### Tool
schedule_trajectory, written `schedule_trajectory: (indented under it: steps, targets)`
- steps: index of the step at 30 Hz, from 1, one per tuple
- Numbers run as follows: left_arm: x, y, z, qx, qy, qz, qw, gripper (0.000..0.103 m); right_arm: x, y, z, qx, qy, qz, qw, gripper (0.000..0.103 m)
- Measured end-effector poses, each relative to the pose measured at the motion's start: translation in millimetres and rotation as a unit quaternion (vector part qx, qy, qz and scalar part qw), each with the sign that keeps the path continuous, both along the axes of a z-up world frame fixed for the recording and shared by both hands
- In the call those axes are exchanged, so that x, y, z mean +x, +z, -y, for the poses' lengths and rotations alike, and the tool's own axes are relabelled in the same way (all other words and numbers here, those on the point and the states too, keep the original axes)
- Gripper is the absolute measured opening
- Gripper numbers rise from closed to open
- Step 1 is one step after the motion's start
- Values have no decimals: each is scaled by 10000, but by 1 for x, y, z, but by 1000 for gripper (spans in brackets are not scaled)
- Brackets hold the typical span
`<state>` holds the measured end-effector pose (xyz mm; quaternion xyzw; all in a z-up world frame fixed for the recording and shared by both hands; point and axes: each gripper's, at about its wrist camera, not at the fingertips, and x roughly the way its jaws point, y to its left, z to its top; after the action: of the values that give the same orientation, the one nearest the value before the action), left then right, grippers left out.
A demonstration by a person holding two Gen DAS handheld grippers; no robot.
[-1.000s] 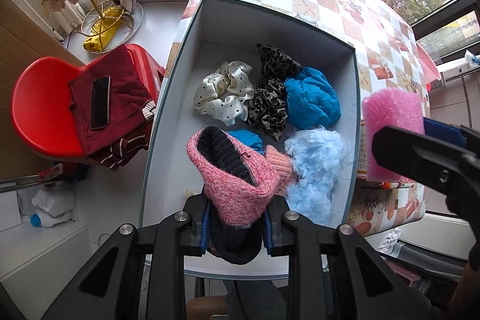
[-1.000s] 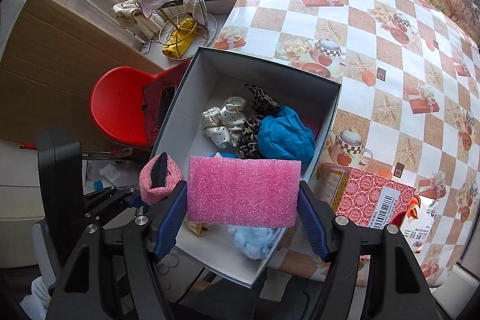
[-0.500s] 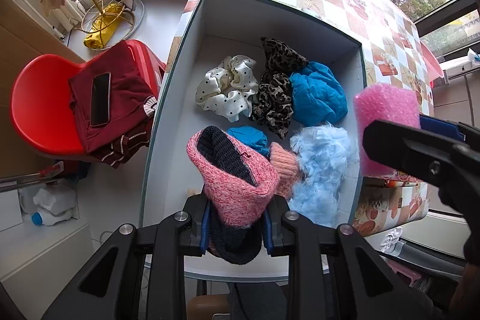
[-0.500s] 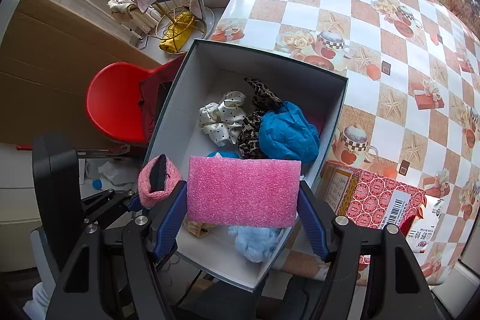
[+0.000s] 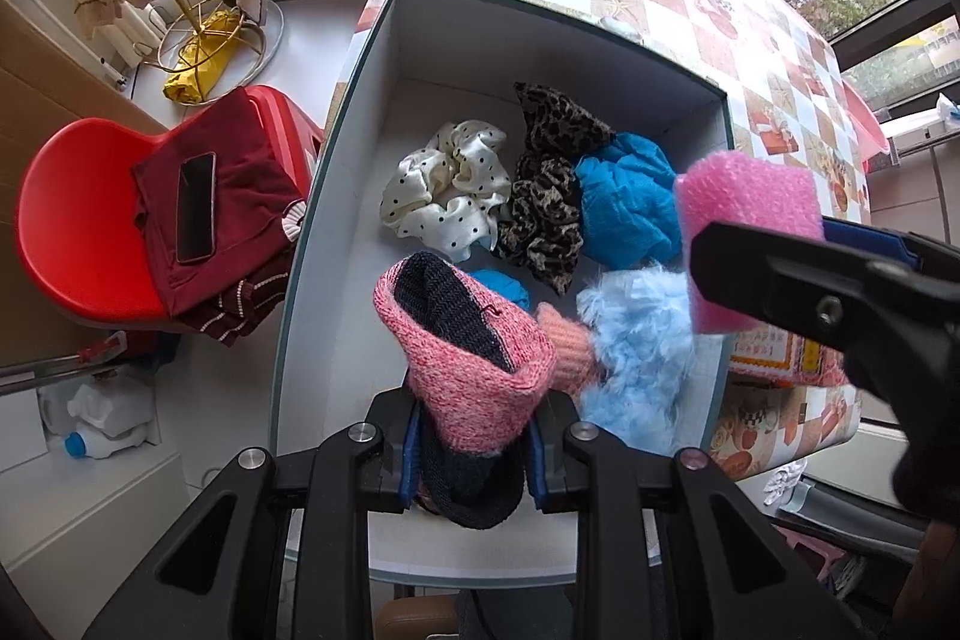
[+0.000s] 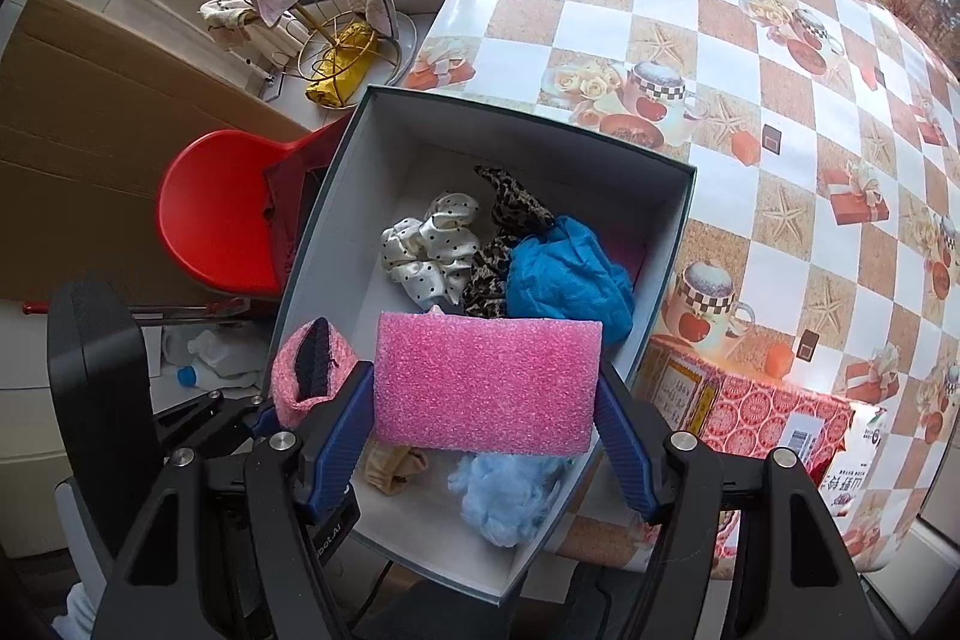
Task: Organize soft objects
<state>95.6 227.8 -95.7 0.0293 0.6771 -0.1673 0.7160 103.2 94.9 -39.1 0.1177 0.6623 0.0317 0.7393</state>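
A: Since a second ago the pink sponge (image 5: 747,214) has slid in from the right edge of the left camera's view, until it hangs over the right wall of the box (image 5: 336,196). The view of the box itself has barely shifted.

B: And the tongs?

A: The left gripper (image 5: 473,454) has the pink knit hat (image 5: 474,364) between its jaws, and those jaws are opening now. The hat looks a little less pinched than it did, though the blue pads are against its sides, so I'd call it held for the moment. The right gripper (image 6: 486,436) is clamped on the two ends of the sponge, same width as before.

B: Where is the hat, exactly?

A: Above the near end of the box, over a bare patch of floor, just beside the fluffy blue piece (image 5: 642,340) and a peach knit piece (image 5: 561,346). The spotted scarf (image 5: 450,190), leopard cloth (image 5: 546,184) and blue cloth (image 5: 624,202) lie farther in.

B: So what does it mean for the job?

A: My guess: the hat is about to be let go into the box, with the sponge lined up as the next item. One risk is that the hat snags on a pad as the jaws part.
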Motion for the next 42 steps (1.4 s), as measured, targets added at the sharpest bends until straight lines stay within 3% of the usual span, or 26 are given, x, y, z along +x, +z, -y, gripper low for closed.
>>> schedule_trajectory:
  steps: [4, 5, 6, 8, 12, 16, 19, 22, 27, 33, 42]
  targets:
    - [2, 4, 2, -116, -119, 17, 9999, 76, 6, 1, 0, 55, 116, 10, 9999, 73]
    - [2, 5, 2, -80, -144, 59, 9998, 80, 6, 1, 1, 51, 135, 7, 9999, 82]
    - [1, 8, 1, -45, -136, 134, 9998, 80, 6, 1, 1, 16, 144, -16, 9999, 92]
    - [0, 11, 0, 80, -128, 243, 9996, 81, 5, 3, 5, -82, 114, -32, 9999, 102]
    - [-2, 23, -2, 434, -85, 569, 9974, 82, -2, 13, 14, 163, 58, 31, 9998, 102]
    - [-5, 54, -15, 212, 171, 995, 9947, 82, -11, 32, 15, 218, 108, 173, 9996, 102]
    - [2, 61, -23, 34, 267, 654, 9975, 94, -18, 44, 15, 266, 160, 204, 9993, 102]
    - [1, 61, -29, -211, 201, 398, 9988, 95, -26, 54, 13, 170, 200, 228, 9994, 102]
    - [-11, 59, -37, -101, 357, 235, 9990, 95, -38, 63, 8, 124, 277, 277, 9992, 102]
    - [-22, 57, -42, 30, 479, 204, 9986, 95, -46, 58, 5, 53, 248, 190, 9995, 102]
    - [-32, 62, -32, 281, 226, 423, 9985, 95, -51, 53, -2, -30, 321, 113, 9994, 102]
